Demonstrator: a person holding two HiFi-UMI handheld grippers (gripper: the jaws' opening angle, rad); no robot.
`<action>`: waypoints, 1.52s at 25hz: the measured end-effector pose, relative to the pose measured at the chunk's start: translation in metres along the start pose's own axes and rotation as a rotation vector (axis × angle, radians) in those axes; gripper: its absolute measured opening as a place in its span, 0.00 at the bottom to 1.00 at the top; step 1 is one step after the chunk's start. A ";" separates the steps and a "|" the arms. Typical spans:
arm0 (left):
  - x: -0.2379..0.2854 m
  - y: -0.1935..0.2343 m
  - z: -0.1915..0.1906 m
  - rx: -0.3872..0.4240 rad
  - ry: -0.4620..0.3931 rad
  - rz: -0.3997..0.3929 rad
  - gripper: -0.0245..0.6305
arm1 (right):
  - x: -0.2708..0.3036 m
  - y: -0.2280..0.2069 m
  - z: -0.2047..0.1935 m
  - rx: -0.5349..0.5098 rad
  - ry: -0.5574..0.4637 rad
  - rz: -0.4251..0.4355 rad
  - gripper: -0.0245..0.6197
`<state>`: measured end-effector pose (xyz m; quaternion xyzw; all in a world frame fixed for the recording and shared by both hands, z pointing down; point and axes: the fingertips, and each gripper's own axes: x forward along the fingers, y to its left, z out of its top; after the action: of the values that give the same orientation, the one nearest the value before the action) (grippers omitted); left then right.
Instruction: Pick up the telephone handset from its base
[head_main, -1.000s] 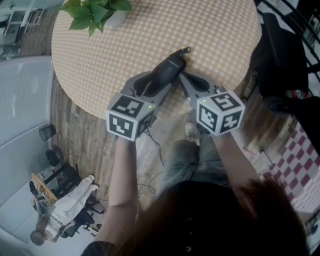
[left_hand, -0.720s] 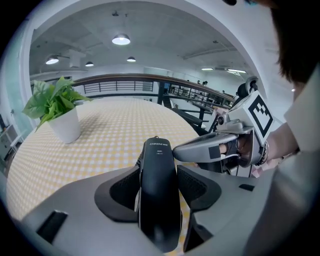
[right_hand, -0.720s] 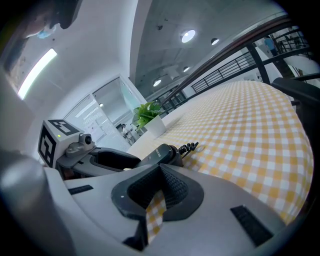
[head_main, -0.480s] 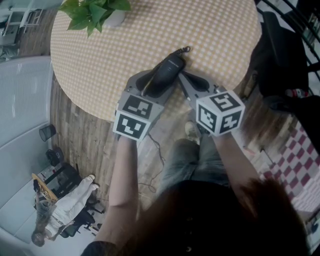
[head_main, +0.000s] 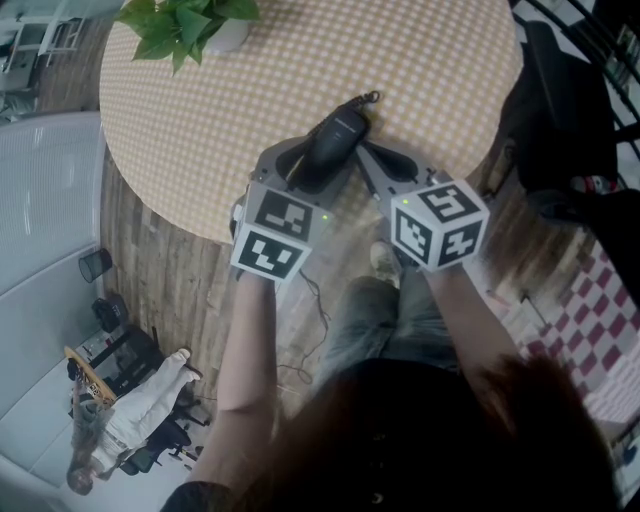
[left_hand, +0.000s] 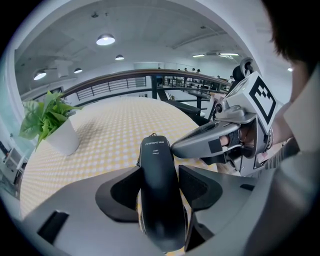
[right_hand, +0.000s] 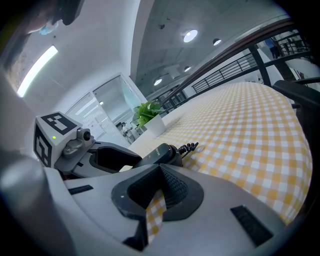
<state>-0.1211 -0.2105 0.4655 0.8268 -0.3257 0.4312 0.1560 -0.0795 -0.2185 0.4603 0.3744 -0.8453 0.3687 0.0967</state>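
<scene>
A: Where is the handset (head_main: 335, 140)?

B: Flat on the bench (head_main: 495, 90), across from the pot (head_main: 232, 38) and well apart from it, close to the rim on the person's side. Body: matt black plastic, long, with a rounded back and small white print at the end toward the pot's half of the bench. A black coiled cord (head_main: 368, 100) leaves that end.

A: Bench surface?

B: Round top under a cloth (head_main: 300, 70) of small yellow-and-white checks. The pot is plain white, smooth and tapered, with a green leafy plant (head_main: 190, 20) in it.

A: Left tool (left_hand: 159, 186)?

B: Wide, straddling the handset. Its jaws have just been closing a little, with the handset between them. The shell is smooth grey plastic and the pads (left_hand: 200, 187) are matt black. The pad on the pot's side looks to meet the handset's flank. A thin gap shows at the other pad. I read it as not clamped.

A: Right tool (right_hand: 160, 167)?

B: Narrow: the jaws meet tip to tip with nothing gripped. Only a wedge of check cloth shows through lower down between the pads. Those pads are black with a fine cross-hatched texture. The tool lies on the handset's side away from the pot. In the left gripper view its grey tip sits right against the handset's flank, near the printed end.
</scene>
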 end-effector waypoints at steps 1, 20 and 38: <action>0.000 0.000 0.000 0.001 -0.001 0.003 0.42 | 0.000 0.000 0.000 -0.003 0.002 -0.001 0.05; -0.008 0.005 0.010 -0.033 -0.067 0.017 0.39 | 0.003 -0.003 -0.001 -0.006 0.013 -0.028 0.05; -0.003 -0.003 0.000 -0.091 -0.080 -0.012 0.40 | -0.013 -0.007 -0.008 -0.068 0.052 -0.053 0.05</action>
<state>-0.1202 -0.2067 0.4627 0.8373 -0.3461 0.3818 0.1829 -0.0663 -0.2084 0.4637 0.3832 -0.8443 0.3469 0.1411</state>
